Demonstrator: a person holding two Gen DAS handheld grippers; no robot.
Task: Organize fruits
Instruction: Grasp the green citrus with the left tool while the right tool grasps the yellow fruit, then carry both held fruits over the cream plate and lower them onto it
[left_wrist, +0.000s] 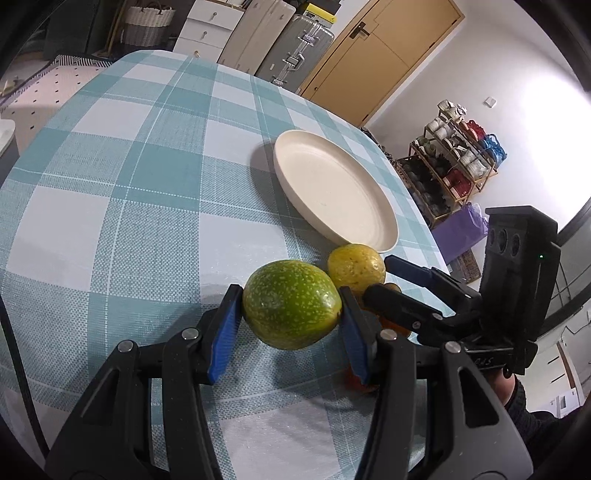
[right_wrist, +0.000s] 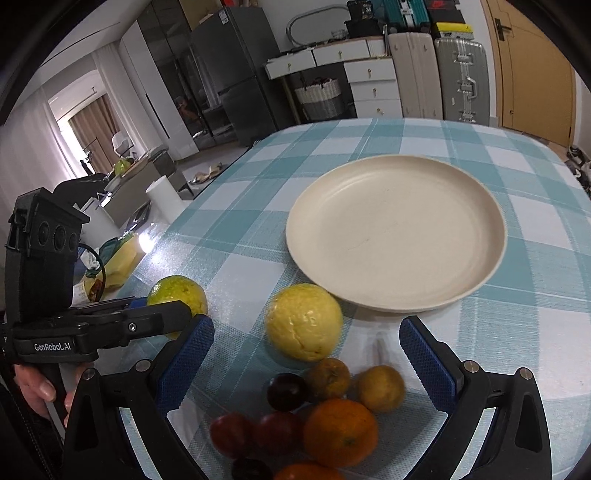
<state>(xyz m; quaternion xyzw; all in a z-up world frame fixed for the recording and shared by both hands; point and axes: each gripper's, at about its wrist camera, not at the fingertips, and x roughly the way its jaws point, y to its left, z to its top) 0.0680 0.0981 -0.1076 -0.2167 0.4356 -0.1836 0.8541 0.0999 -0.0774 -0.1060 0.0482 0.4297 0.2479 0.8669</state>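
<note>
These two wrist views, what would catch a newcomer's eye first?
First, the speckled green round fruit clamped in the left gripper above the teal checked tablecloth. Next, the empty cream round plate in the middle of the table. Then the heap of small orange and dark red fruits under the open right gripper.

Even indoor light, wall glare, soft plate shadow, fisheye-bent edges, blurred near fruit

The cream plate lies bare, with open checked tablecloth beside and beyond it. Just before its near rim sits a yellow fruit, and a tight cluster of oranges and plums crowds the near table edge.
</note>
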